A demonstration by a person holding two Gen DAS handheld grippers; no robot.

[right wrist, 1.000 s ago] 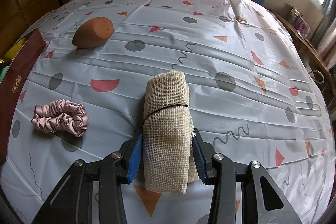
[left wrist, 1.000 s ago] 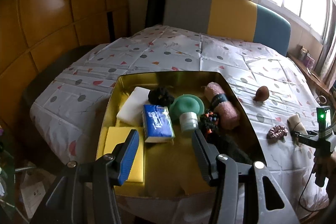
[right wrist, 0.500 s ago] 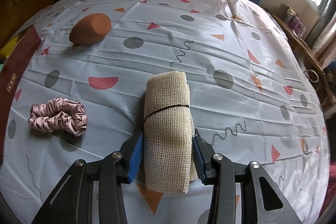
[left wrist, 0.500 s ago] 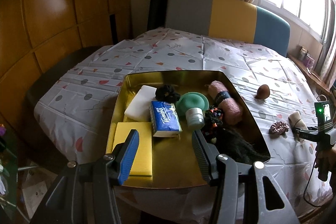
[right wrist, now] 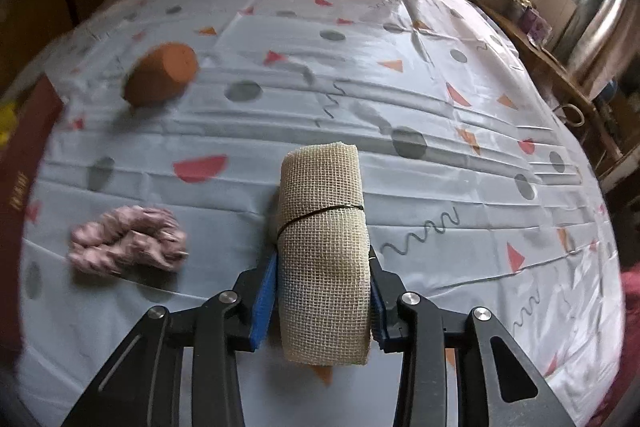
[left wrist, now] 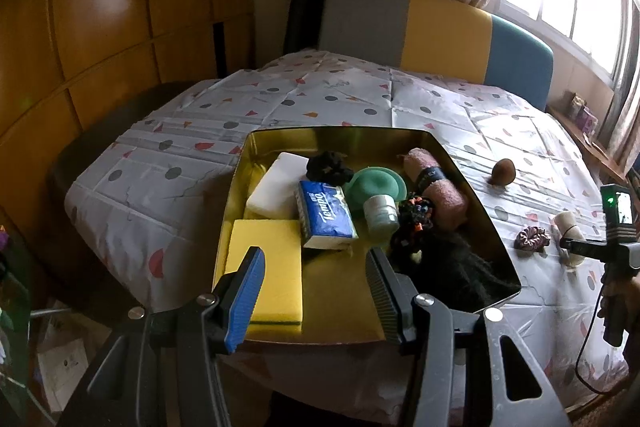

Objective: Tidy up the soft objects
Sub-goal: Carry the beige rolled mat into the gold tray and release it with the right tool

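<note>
My right gripper [right wrist: 323, 261] is closing its jaws on a beige mesh roll [right wrist: 320, 211] tied with a thin band; both pads press its sides on the patterned tablecloth. A pink scrunchie [right wrist: 128, 243] lies to its left and a brown egg-shaped sponge [right wrist: 162, 79] farther back left. My left gripper [left wrist: 315, 259] stands open and empty over the near end of a gold tray [left wrist: 320, 139]. The tray holds a yellow sponge [left wrist: 264, 259], a white sponge [left wrist: 276, 187], a blue tissue pack [left wrist: 326, 215], a pink rolled towel [left wrist: 436, 187] and several other soft items.
The tray's dark red outer wall [right wrist: 24, 155] rises at the left edge of the right wrist view. A grey, yellow and blue chair back [left wrist: 440, 27] stands behind the table. Wooden panels line the left; a window and shelf are at the right.
The left gripper has drawn back from the tray, which now looks smaller. The right gripper has squeezed the mesh roll narrower and rolled a little, so its view is tilted and blurred.
</note>
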